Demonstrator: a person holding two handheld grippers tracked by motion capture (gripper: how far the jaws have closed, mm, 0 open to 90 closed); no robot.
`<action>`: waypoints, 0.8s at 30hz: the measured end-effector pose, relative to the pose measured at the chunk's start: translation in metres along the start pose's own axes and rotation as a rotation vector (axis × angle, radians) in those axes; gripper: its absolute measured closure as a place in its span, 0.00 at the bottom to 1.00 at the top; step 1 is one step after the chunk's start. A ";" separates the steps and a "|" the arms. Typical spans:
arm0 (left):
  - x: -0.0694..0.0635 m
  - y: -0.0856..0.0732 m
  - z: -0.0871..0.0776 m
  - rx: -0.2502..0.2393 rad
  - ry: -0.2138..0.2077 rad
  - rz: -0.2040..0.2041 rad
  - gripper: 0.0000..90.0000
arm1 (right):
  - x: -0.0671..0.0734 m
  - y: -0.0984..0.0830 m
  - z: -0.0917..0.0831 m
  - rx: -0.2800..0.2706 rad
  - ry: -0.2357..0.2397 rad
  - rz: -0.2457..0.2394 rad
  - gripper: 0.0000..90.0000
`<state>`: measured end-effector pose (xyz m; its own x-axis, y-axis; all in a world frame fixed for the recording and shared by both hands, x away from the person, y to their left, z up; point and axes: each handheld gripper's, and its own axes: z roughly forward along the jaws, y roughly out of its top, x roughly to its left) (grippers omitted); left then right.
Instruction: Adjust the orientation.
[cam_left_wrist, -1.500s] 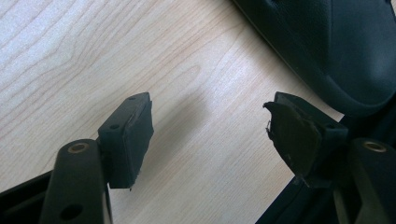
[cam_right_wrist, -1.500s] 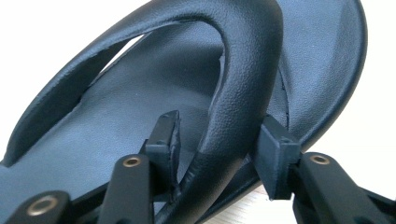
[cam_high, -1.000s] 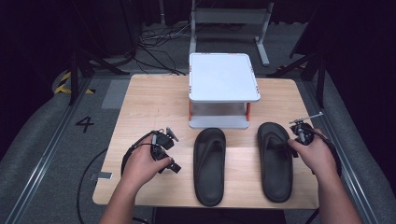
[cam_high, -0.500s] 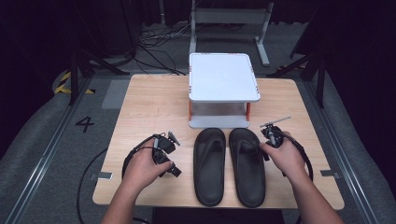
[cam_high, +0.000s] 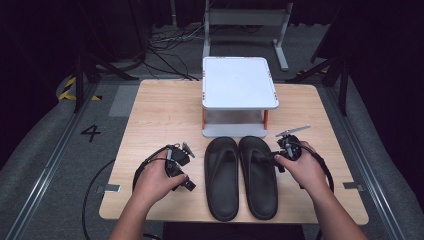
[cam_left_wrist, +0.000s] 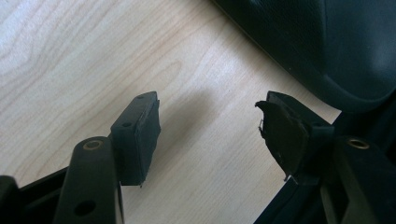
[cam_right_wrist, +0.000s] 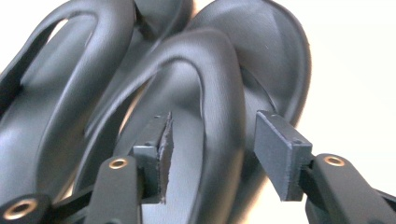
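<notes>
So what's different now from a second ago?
The right gripper slid the right flip-flop leftward across the table until it lay beside the left flip-flop. Its jaws have just been opening; the strap sits between them, no longer squeezed. The left gripper, open over bare wood, the left flip-flop and the white stand stayed where they were.

High cam looks down on table (cam_high: 150, 115); both tool cams sit close, sharing the sandals (cam_right_wrist: 196, 93) w/ it
</notes>
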<state>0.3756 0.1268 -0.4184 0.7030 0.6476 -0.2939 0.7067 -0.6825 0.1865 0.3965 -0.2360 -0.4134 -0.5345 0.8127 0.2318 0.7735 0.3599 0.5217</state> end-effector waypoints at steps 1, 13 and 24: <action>0.001 0.002 0.000 0.000 -0.002 0.008 0.41 | 0.001 -0.001 -0.005 0.017 -0.030 -0.022 0.59; 0.005 0.014 0.001 0.011 0.012 0.012 0.42 | -0.007 -0.022 -0.022 0.218 -0.200 -0.044 0.81; 0.007 0.014 0.001 0.022 0.018 0.014 0.42 | 0.005 -0.032 0.013 0.400 -0.015 -0.018 0.79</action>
<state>0.3901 0.1215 -0.4193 0.7143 0.6436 -0.2749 0.6949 -0.6988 0.1697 0.3738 -0.2376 -0.4398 -0.5465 0.8102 0.2118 0.8371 0.5218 0.1641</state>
